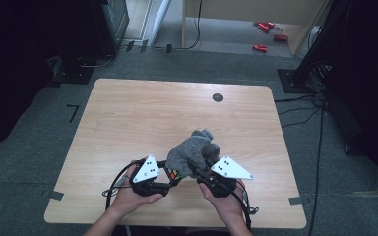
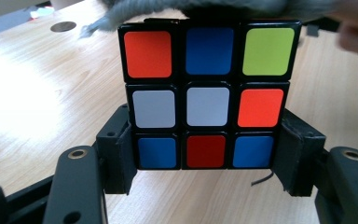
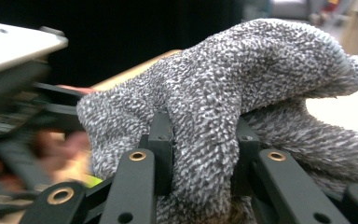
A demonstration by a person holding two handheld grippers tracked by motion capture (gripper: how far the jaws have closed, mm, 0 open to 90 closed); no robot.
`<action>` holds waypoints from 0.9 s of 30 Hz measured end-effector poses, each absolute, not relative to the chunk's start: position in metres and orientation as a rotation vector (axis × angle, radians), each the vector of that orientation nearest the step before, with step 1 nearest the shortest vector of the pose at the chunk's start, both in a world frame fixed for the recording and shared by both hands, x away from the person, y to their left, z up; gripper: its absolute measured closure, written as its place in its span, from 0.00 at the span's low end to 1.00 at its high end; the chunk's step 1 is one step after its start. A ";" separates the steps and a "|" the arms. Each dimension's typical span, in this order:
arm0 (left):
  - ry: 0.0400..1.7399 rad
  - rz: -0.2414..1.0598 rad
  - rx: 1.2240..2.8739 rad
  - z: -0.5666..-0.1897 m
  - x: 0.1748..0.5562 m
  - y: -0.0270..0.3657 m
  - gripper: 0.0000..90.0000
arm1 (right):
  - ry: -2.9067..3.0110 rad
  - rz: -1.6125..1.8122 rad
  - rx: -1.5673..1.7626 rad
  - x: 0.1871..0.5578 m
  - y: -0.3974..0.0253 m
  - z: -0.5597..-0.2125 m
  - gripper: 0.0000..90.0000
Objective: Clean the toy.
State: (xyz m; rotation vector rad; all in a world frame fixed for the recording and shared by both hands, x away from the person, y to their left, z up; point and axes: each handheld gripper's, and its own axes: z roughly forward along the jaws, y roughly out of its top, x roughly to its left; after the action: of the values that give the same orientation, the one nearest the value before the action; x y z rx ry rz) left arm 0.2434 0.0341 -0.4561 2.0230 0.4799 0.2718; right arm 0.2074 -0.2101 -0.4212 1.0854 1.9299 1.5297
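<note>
left gripper [image 2: 205, 172] clamps cube [image 2: 207, 93], glove [image 3: 223, 107] draped

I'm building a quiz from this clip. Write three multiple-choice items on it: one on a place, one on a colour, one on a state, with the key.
1. Where does the glove lie?
A. Draped over the cube
B. At the table's far edge
C. On the floor

2. What colour is the centre sticker on the cube face toward the left gripper?
A. Green
B. White
C. Yellow

3. What is the right gripper doing?
A. Hanging open over bare table
B. Holding the cube
C. Pinching a fold of the glove

Key:
1 A, the left gripper view shows grey knit along the cube's top.
2 B, the middle square is white, between white and orange.
3 C, the right gripper view shows both jaws pressed into the knit.
</note>
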 end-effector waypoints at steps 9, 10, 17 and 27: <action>0.503 0.226 1.951 -0.453 0.248 0.043 0.39 | 1.865 1.503 1.243 0.219 -0.236 -0.428 0.77; 0.505 0.219 1.939 -0.453 0.248 0.044 0.39 | 1.877 1.521 1.236 0.219 -0.234 -0.429 0.77; 0.495 0.192 1.866 -0.448 0.248 0.052 0.39 | 1.979 1.576 1.221 0.220 -0.219 -0.441 0.78; 0.490 0.185 1.859 -0.447 0.250 0.055 0.39 | 2.007 1.575 1.223 0.222 -0.221 -0.441 0.78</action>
State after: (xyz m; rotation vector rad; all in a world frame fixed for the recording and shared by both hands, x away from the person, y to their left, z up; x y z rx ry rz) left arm 0.2499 0.0554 -0.4473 1.8591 0.4896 0.1848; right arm 0.2225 -0.2212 -0.4406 1.2228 2.0075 1.5748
